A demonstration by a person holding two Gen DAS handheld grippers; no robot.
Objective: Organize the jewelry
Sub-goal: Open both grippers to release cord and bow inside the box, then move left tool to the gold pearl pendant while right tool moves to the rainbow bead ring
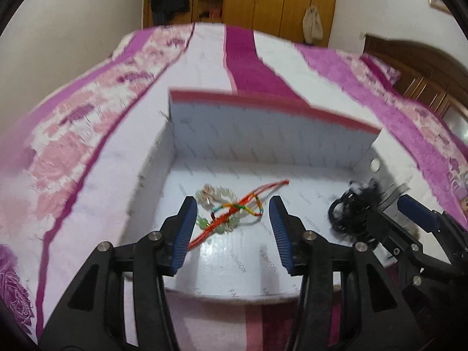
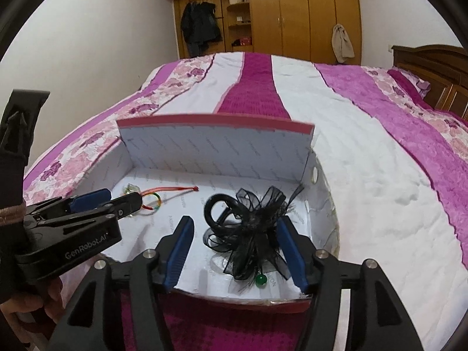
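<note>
**Both sets of fingers spread over the open box, nothing gripped**

Step in hand, as I judge it: sorting inside the box. The white cardboard box with a red rim and "FASHION" print (image 1: pixel 318 134) sits on the purple, pink and white striped bedspread (image 1: pixel 87 122), lid flap up at 12 o'clock.

Left gripper (image 1: pixel 232 222): my blue-padded fingers (image 1: pixel 184 234) are spread wide, nothing between the pads. Below and between them lies the tangle at the box's 9 o'clock side: a clear-and-green beaded bracelet (image 1: pixel 218 196) with a red and rainbow braided cord (image 1: pixel 248 201) crossing over it, its tail running toward 1 o'clock. Whether the cord is knotted to the beads or only lies across them, I cannot tell.

Right gripper (image 2: pixel 234 241): fingers (image 2: pixel 178 248) likewise spread, straddling the black ribbon-and-feather hair clip with a looped black band (image 2: pixel 248 228) at the box's 3 o'clock side. A small green bead (image 2: pixel 260 280) shows at its 6 o'clock edge. Pads look apart from the ribbon, though the right pad is very near it.

Next move, my guess: one gripper drops and closes.
- Left: the cord is thin and flat on the floor; pinch where it rises over the beads.
- Right: take the firm black band, not the floppy ribbon.
- Keep the grippers apart; they sit close side by side.
</note>
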